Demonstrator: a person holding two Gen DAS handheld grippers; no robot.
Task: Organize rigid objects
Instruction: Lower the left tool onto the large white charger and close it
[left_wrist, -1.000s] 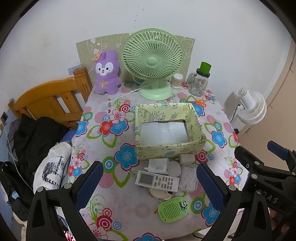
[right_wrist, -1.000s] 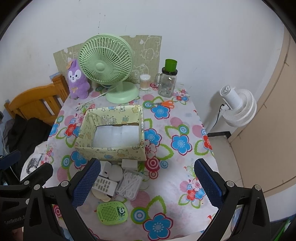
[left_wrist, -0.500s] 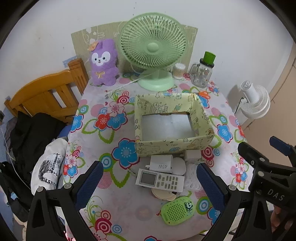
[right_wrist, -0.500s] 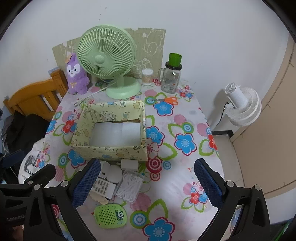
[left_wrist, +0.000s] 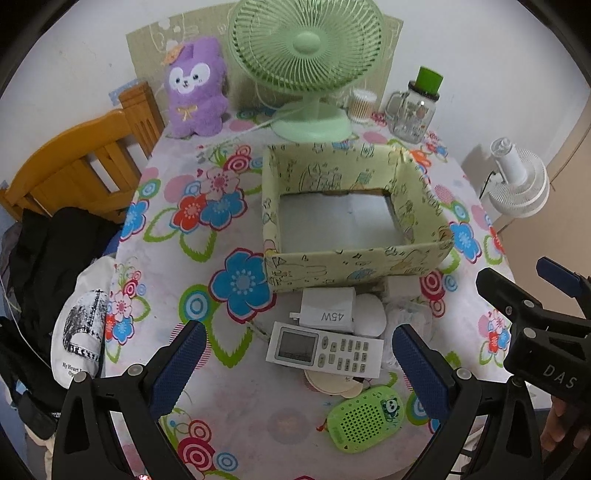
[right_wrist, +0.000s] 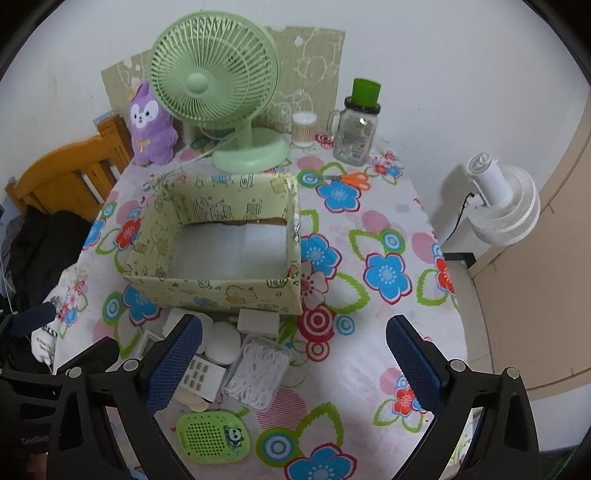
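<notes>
1. Your left tool (left_wrist: 295, 363) hangs above the near edge of the bench (left_wrist: 236, 402), its blue pads spread wide with nothing between them.
2. Your right tool (right_wrist: 293, 362) is likewise spread wide and empty, held over the near right part of the bench.
3. The patterned yellow-green box (left_wrist: 354, 260) sits mid-bench, open-topped, with only a white liner visible inside.
4. The loose rigid items are clustered on the bench just in front of the box's near wall, between your two tools.
5. The white remote control (left_wrist: 325, 350) lies flat, screen to the left, partly covering a beige disc.
6. A white charger block marked 45W (left_wrist: 327, 310) lies between the remote and the box, touching a white round puck (left_wrist: 369, 314).
7. A clear case of white picks (right_wrist: 258, 371) lies right of the remote; a small white cube (right_wrist: 258, 321) sits against the box.
8. The green panda speaker (left_wrist: 364, 417) lies nearest you, apart from the rest.
9. At the far edge stand a green fan (left_wrist: 306, 59), a purple plush toy (left_wrist: 195, 88) and a glass jar with a green lid (right_wrist: 356, 129).
</notes>
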